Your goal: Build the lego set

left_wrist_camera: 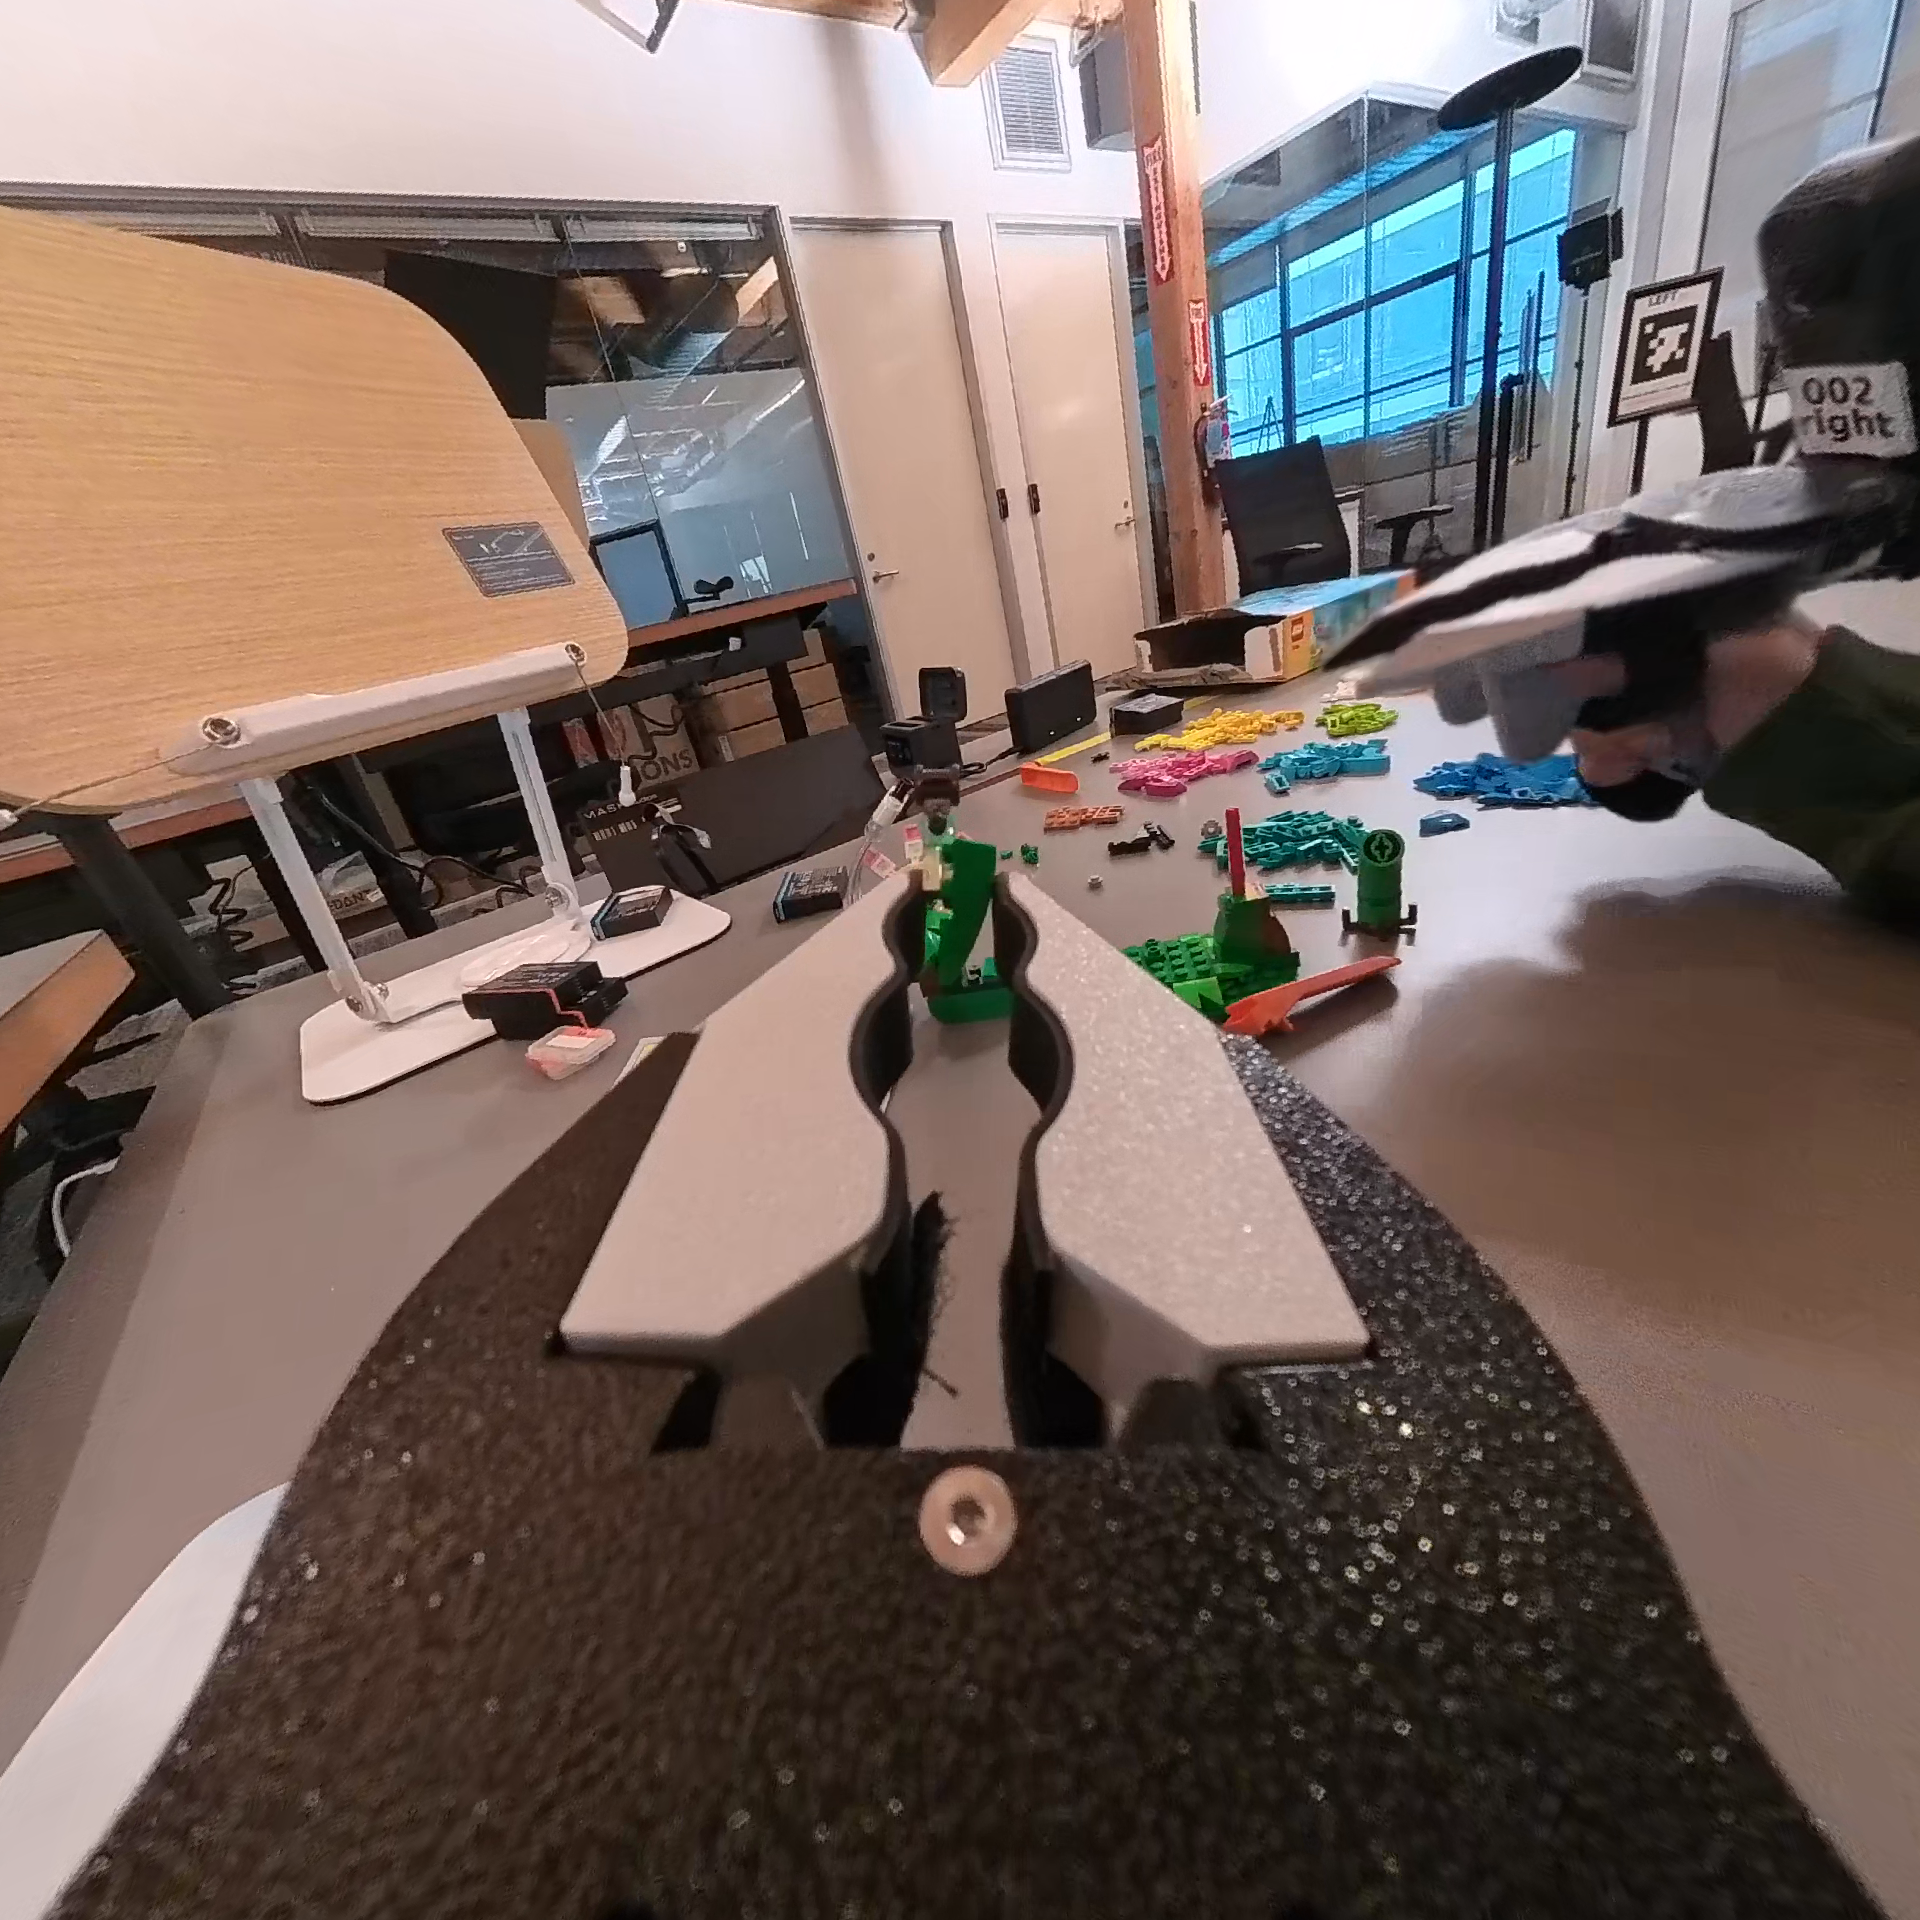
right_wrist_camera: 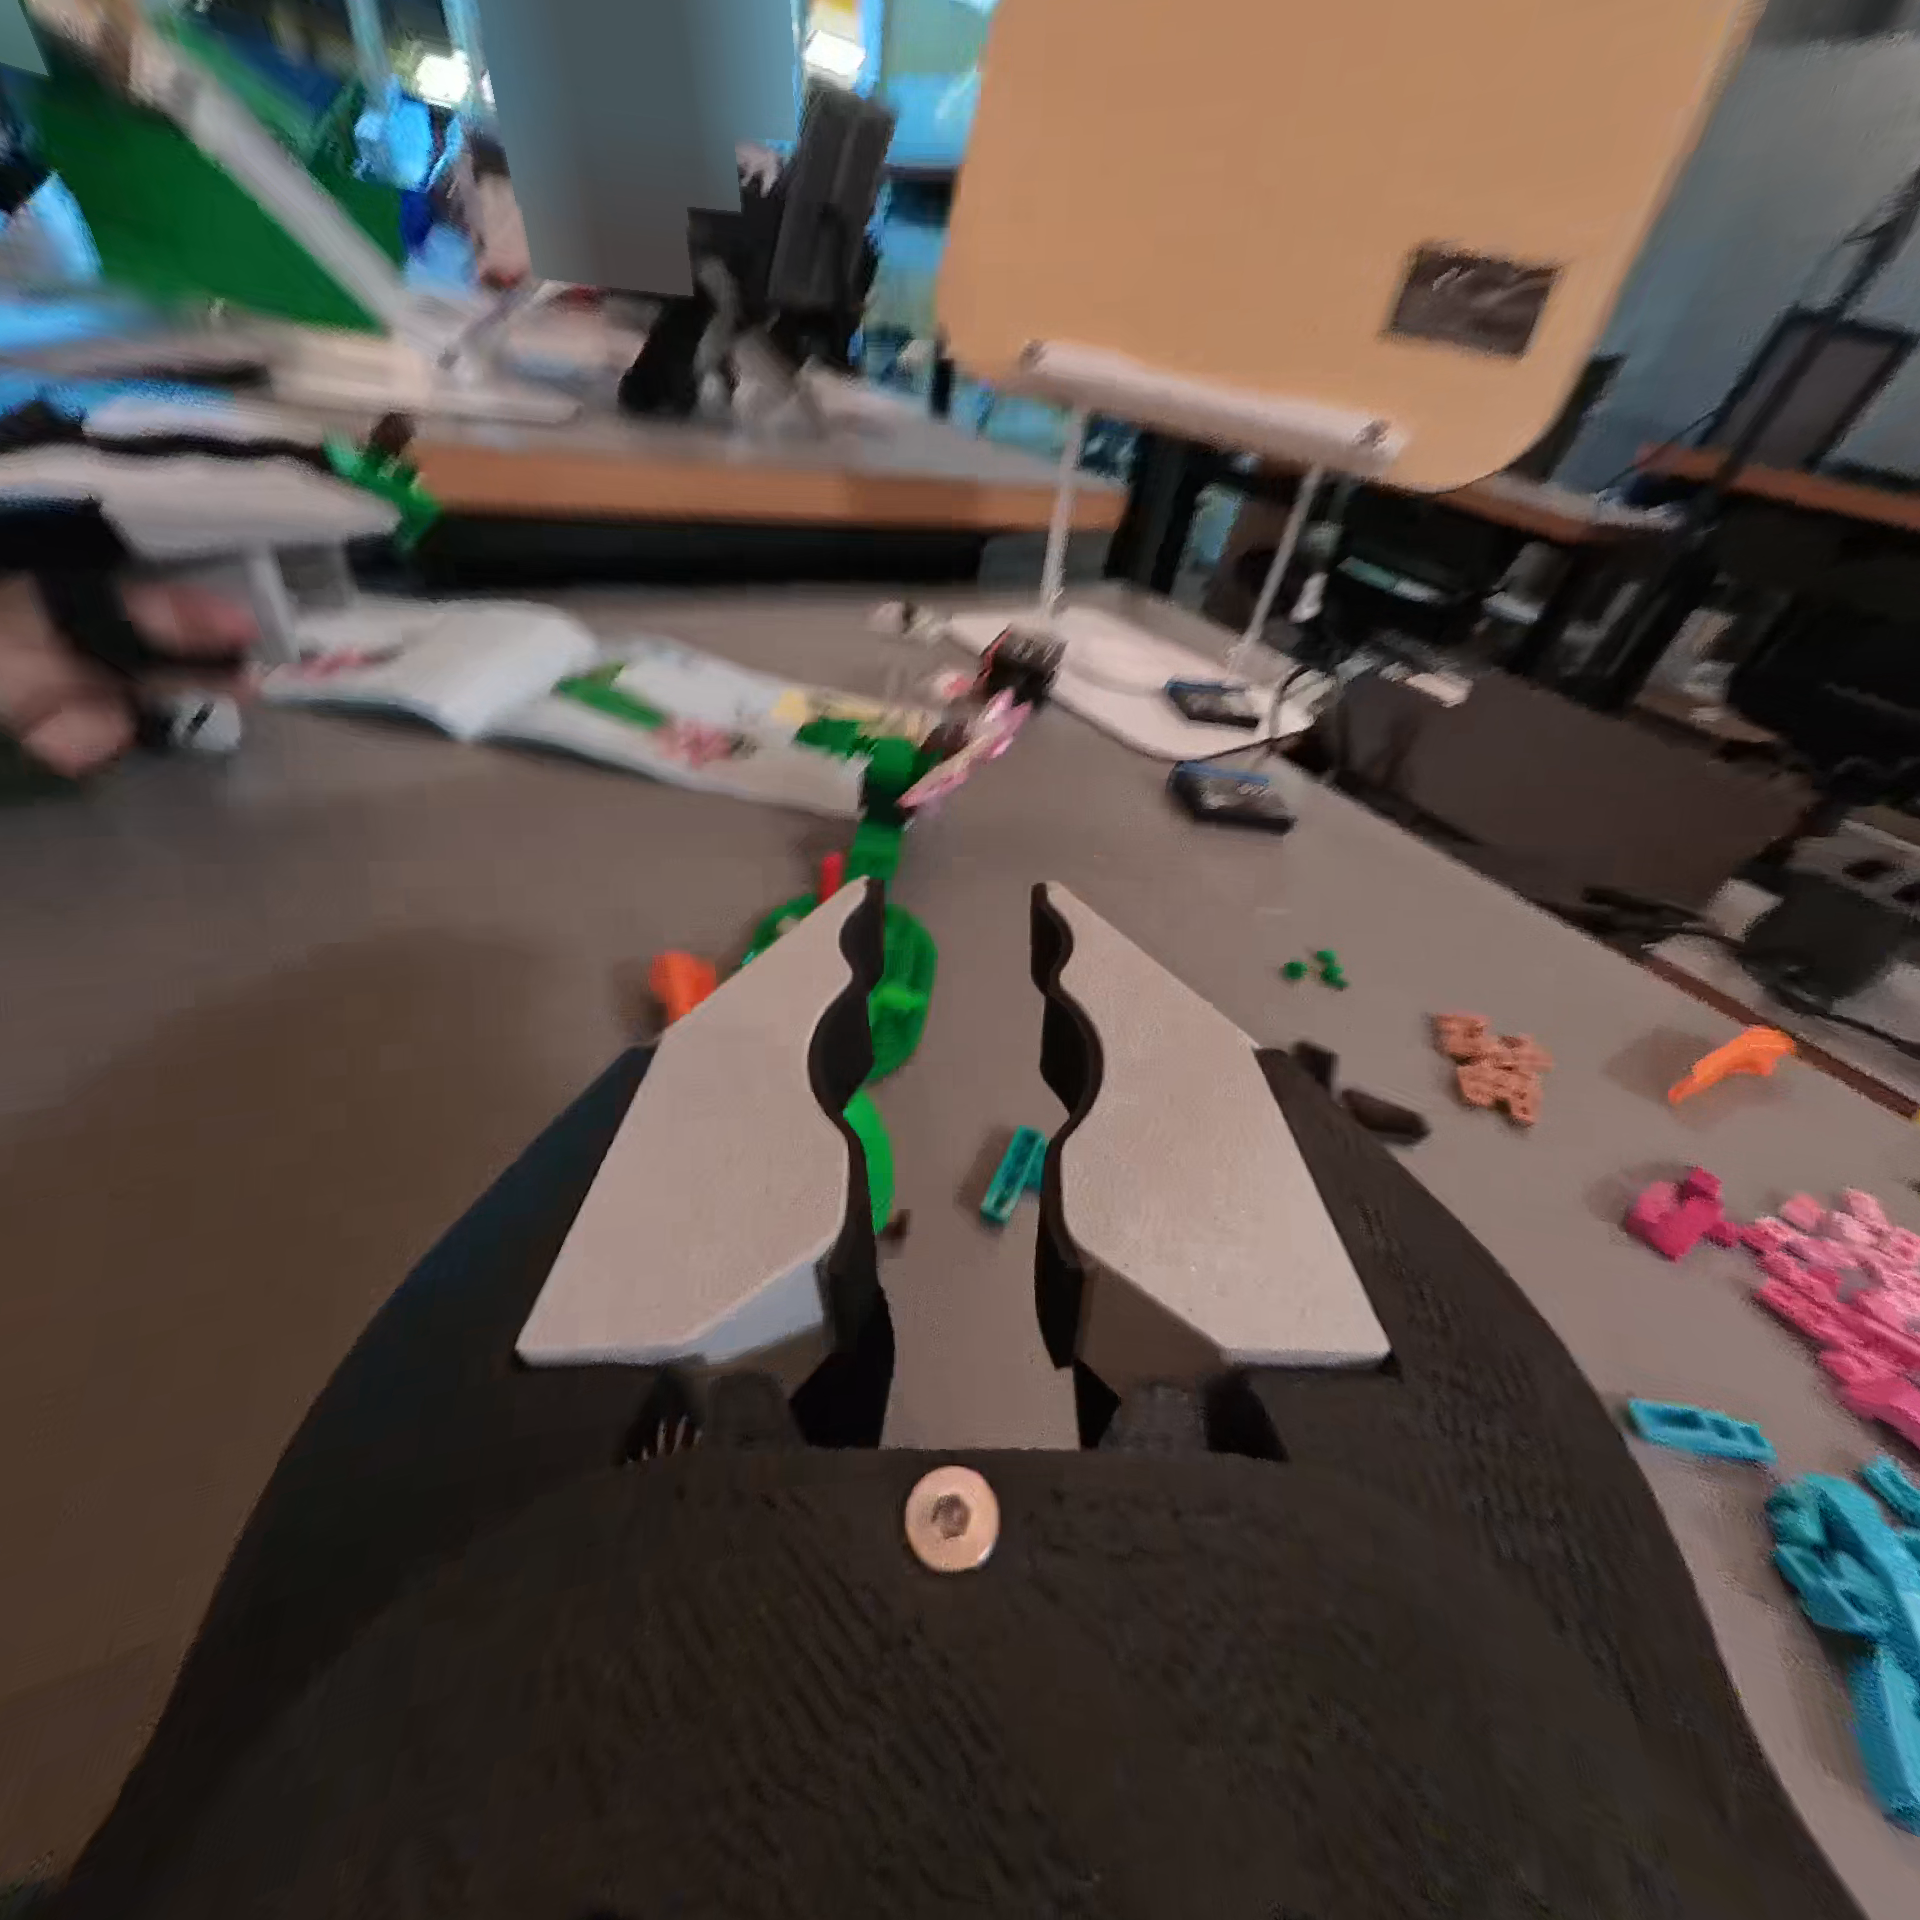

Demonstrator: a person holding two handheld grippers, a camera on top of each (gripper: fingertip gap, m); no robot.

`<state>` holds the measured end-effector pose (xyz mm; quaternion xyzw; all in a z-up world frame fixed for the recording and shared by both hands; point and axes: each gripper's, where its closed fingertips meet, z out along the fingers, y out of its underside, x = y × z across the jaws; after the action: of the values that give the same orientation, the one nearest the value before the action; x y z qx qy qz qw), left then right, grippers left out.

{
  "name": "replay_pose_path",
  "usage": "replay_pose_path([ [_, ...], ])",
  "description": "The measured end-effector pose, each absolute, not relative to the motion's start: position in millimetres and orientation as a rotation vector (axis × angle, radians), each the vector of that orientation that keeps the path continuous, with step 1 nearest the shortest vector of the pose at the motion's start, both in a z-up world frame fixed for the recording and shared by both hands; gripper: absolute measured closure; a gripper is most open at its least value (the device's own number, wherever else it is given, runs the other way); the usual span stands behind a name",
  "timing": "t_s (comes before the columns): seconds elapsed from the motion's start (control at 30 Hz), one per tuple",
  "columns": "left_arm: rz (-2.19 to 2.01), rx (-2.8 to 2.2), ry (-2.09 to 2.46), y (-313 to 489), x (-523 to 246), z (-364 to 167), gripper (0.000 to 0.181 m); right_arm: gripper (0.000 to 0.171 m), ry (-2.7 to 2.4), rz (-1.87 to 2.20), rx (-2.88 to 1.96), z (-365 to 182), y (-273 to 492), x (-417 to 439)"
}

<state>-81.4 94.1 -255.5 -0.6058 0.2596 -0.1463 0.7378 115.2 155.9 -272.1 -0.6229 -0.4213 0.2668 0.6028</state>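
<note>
The left hand-held gripper (left_wrist_camera: 954, 914) fills the foreground of its own view, its grey fingers drawn in around a green lego sub-assembly (left_wrist_camera: 961, 940) that appears pinched at the tips and lifted off the grey worktop (left_wrist_camera: 1558, 1195). The right hand-held gripper (right_wrist_camera: 951, 904) has its fingers parted with nothing between them, and travels above the worktop in a heavily blurred frame. Just right of the held sub-assembly sits the partly built green base (left_wrist_camera: 1210, 961) with its red upright piece (left_wrist_camera: 1234, 852); an orange brick separator (left_wrist_camera: 1309, 995) lies against the base's near edge and a green cylinder (left_wrist_camera: 1382, 883) stands just beyond it. Farther behind the base, sorted piles of teal (left_wrist_camera: 1299, 836), pink (left_wrist_camera: 1179, 769), yellow (left_wrist_camera: 1226, 722) and blue bricks (left_wrist_camera: 1496, 779) spread toward the open box (left_wrist_camera: 1278, 639); an instruction booklet (right_wrist_camera: 540, 686) lies open beyond the base in the right wrist view. The risks, as judged from here: the narrow tip grip may let the tall sub-assembly twist or drop if it is pressed onto the base off-axis, and the fast-moving right hand-held gripper could clip the red upright or scatter loose bricks, such as the teal one (right_wrist_camera: 1013, 1174) directly beneath it. A hard push could also pop apart pieces already joined.
</note>
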Motion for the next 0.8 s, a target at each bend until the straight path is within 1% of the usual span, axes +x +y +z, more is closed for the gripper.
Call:
replay_pose_path([
  [0.17,-0.314,-1.329,0.58,93.7,-80.1,-255.9,0.172,0.144,-1.188,0.552,-1.497,-303.4,138.8,109.9],
  [0.47,-0.312,-1.333,0.591,93.9,-78.4,-257.0,0.172,0.145,-1.236,0.536,-1.626,-328.0,140.6,112.1],
  [0.8,-0.308,-1.334,0.604,93.3,-76.3,-258.1,0.172,0.149,-1.245,0.504,-1.68,-337.2,144.3,113.1],
])
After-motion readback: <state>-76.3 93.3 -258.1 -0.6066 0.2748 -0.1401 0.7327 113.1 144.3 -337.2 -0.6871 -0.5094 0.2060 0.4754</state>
